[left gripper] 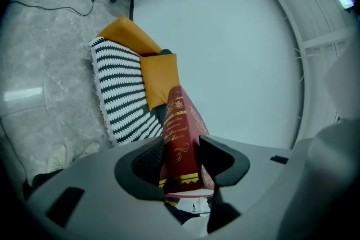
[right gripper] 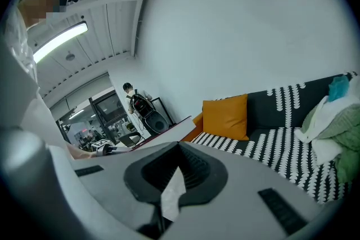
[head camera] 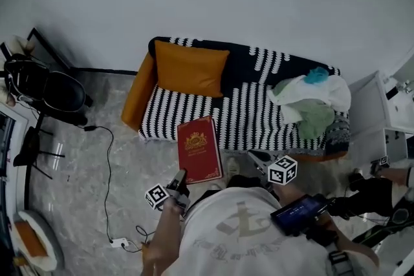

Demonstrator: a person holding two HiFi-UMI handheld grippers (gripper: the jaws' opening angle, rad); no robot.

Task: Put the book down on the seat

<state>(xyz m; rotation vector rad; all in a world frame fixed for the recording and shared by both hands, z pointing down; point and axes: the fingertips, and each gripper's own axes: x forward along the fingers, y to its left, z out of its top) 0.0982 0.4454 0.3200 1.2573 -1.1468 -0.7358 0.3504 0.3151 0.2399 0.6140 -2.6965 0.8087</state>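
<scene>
Standing before a sofa [head camera: 294, 66] draped in a black-and-white striped throw [head camera: 249, 118], a person holds a red book [head camera: 199, 148] in the left claw [head camera: 181, 176], with the task of laying it on the seat [head camera: 259, 106] not yet done. The claw's jaws stand wide but are closed on the book's near end, one pad on each cover and the gilt spine facing the left gripper view. The rest of the volume juts out unsupported towards the sofa. From the head view the book hangs in the air over the seat's front edge and the floor [head camera: 97, 106] just before it, touching neither. The right claw [head camera: 259, 157] waits beside it with its jaws drawn together and nothing between them. An orange cushion [head camera: 191, 68] leans at the seat's left end and a heap of clothes [head camera: 310, 100] fills the right, leaving a bare striped stretch between them. The main risk appears to be the grip itself: a hardback pinched only at one end could swing down or slip from the pads as it is carried forward. Let go too soon, it would likely drop to the floor short of the seat. Set partly on the cushion or over the front edge, it could well tip and slide off.
</scene>
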